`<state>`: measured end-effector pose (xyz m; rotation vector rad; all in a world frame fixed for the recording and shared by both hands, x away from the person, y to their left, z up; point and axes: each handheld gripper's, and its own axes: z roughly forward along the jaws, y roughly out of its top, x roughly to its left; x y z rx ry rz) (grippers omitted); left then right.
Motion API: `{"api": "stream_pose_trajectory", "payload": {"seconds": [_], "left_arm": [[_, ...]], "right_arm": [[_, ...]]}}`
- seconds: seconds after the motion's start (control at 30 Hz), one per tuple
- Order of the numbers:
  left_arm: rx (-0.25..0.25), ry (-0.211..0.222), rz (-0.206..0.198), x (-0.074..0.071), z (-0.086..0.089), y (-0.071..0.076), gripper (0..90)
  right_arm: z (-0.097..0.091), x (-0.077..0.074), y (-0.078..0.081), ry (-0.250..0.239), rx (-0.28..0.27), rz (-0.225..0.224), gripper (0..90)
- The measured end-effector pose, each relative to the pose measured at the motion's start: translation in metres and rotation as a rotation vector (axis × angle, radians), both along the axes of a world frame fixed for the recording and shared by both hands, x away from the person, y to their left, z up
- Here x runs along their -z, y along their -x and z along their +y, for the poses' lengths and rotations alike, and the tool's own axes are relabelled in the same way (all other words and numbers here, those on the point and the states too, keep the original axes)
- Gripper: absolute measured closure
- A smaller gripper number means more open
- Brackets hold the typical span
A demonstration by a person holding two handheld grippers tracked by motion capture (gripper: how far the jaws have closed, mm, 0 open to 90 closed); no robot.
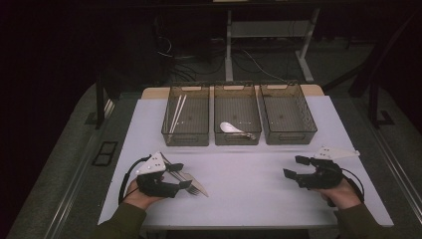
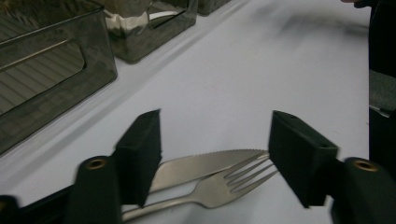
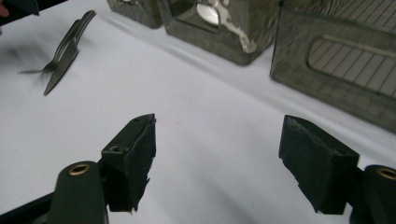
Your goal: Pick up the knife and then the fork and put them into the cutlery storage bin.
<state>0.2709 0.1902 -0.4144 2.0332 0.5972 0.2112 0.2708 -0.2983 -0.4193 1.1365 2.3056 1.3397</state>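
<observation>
A metal knife (image 2: pixel 205 163) and a metal fork (image 2: pixel 224 184) lie side by side on the white table (image 1: pixel 249 184) at the front left. My left gripper (image 1: pixel 183 176) is low over them. Its jaws straddle both pieces in the left gripper view (image 2: pixel 215 140), with a gap between the pads and the metal. My right gripper (image 1: pixel 293 167) hovers open near the front right, with nothing between its jaws (image 3: pixel 217 154). From there the fork (image 3: pixel 65 44) and knife (image 3: pixel 58 70) lie far off at the upper left.
Three smoky clear bins stand in a row at the back. The left bin (image 1: pixel 185 140) holds pale chopsticks (image 1: pixel 176 112). The middle bin (image 1: pixel 237 140) holds a white spoon (image 1: pixel 229 127). The right bin (image 1: pixel 291 139) looks empty. Dark floor and cables lie beyond.
</observation>
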Motion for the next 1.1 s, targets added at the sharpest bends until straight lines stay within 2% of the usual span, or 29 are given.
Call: {"api": "stream_pose_trajectory", "payload": {"seconds": [0.1, 0.13, 0.27, 0.4, 0.57, 0.83, 1.1], "left_arm": [[-0.009, -0.034, 0.02, 0.002, 0.004, 0.0, 54.2], [-0.012, -0.063, 0.042, 0.004, 0.006, 0.0, 59.8], [-0.016, -0.089, 0.065, 0.005, 0.007, -0.002, 78.7], [-0.011, -0.126, 0.084, 0.009, 0.004, -0.004, 89.1], [0.01, -0.167, 0.084, 0.015, -0.002, -0.01, 89.1], [0.042, -0.196, 0.084, 0.021, -0.016, -0.015, 89.1], [0.056, -0.23, 0.084, 0.026, -0.023, -0.016, 89.1]], "right_arm": [[-0.002, 0.003, 0.007, 0.001, -0.003, 0.01, 27.0], [-0.003, 0.004, 0.008, 0.0, -0.002, 0.01, 27.0], [-0.003, 0.006, 0.012, 0.001, -0.007, 0.01, 27.0], [-0.001, 0.007, 0.014, 0.009, -0.02, 0.006, 27.0], [0.001, 0.008, 0.013, 0.022, -0.025, 0.005, 27.0], [0.001, 0.008, 0.013, 0.02, -0.023, 0.009, 27.0], [0.0, 0.008, 0.013, 0.02, -0.021, 0.01, 27.0]]}}
